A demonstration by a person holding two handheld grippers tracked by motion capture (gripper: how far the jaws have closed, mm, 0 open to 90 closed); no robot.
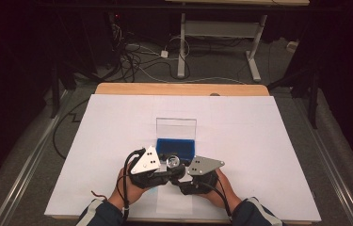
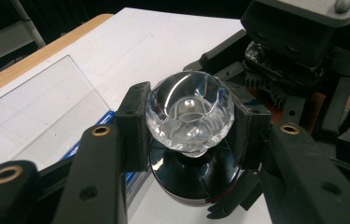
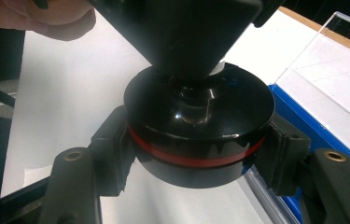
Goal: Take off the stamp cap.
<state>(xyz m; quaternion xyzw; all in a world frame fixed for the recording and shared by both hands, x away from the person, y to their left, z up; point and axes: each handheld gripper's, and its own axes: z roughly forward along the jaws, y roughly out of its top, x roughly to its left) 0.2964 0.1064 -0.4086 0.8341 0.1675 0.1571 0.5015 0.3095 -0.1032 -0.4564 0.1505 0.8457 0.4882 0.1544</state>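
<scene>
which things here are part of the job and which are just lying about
In the job:
- crystal knob, clamped by the left hand-held gripper
- black base with a red ring, clamped by the right hand-held gripper
- blue case with its clear lid up

Lying about:
- white sheet over the table
- cables on the floor
- far desk frame

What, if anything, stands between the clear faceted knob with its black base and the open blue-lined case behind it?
Nothing visible does. The clear faceted knob and black base are held just in front of the blue-lined case, whose clear lid stands open behind it.
</scene>
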